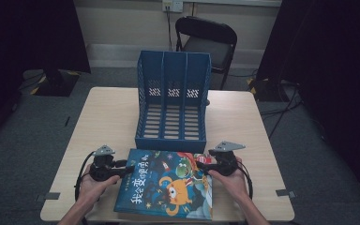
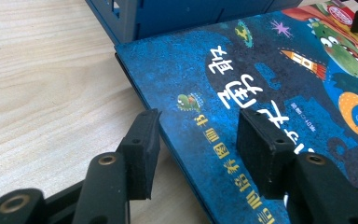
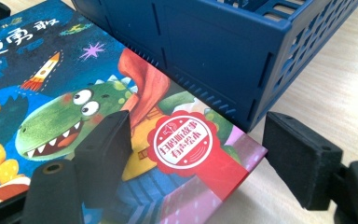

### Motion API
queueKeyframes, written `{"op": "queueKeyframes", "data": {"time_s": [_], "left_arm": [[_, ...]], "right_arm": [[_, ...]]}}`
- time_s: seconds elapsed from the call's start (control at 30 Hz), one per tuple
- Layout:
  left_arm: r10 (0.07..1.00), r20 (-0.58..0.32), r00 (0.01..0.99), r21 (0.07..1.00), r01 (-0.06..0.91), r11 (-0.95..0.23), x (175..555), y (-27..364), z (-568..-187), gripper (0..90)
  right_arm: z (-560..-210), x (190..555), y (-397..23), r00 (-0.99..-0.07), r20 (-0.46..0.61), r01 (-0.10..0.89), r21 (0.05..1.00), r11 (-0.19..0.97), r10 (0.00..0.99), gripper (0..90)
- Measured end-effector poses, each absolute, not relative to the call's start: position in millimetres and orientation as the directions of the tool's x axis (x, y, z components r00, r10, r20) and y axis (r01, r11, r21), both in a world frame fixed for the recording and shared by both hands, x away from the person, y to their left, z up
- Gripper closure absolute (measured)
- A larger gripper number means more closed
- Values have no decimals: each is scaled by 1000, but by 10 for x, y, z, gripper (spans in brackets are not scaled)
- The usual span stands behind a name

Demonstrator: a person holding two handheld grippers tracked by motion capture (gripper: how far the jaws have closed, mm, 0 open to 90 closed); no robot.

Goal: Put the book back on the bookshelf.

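The left gripper (image 1: 125, 168) straddled the picture book's (image 1: 166, 185) spine edge, jaws apart — nothing clamped. The book lay flat on the table (image 1: 108, 117), just before the blue file rack (image 1: 172, 101). The right gripper (image 1: 202, 165) bracketed its far corner — jaws parted.

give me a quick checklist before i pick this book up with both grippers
1. Book lies flat on the table: ok.
2. Left gripper straddles the book's spine edge, jaws open: ok.
3. Right gripper straddles the book's far corner, jaws open: ok.
4. Pads pressing on the book: not ok, neither grips yet.
5. File rack upright with open slots: ok.
6. Gap between book and rack base: cannot tell, they look close to touching.
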State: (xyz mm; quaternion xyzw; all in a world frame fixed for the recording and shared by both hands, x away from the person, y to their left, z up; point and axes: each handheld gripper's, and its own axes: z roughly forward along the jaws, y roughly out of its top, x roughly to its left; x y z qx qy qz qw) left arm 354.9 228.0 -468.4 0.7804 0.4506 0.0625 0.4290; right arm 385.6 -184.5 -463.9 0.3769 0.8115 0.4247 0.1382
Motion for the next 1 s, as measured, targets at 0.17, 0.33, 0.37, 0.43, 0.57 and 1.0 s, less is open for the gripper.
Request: {"op": "queueKeyframes", "data": {"time_s": [0.17, 0.33, 0.37, 0.43, 0.57, 1.0], "left_arm": [[747, -299, 594, 722, 653, -230, 3530, 2273, -4675, 531], [739, -296, 605, 723, 648, -241, 3493, 2247, -4670, 542], [738, -297, 606, 723, 647, -242, 3490, 2243, -4670, 543], [735, -300, 608, 720, 650, -243, 3483, 2239, -4667, 549], [726, -308, 615, 719, 650, -246, 3471, 2237, -4666, 581], [714, -303, 631, 716, 645, -266, 3441, 2180, -4655, 589]], "right_arm": [[-4620, 3729, -1892, -686, 92, 495, 786, 370, 722, 241], [-4603, 3608, -1936, -682, 90, 501, 780, 375, 725, 242], [-4601, 3587, -1942, -683, 87, 500, 780, 377, 725, 242], [-4595, 3547, -1954, -683, 88, 502, 778, 378, 725, 242], [-4591, 3457, -1991, -682, 89, 503, 778, 377, 726, 246], [-4528, 3299, -2136, -694, 102, 497, 784, 372, 713, 352]]}}
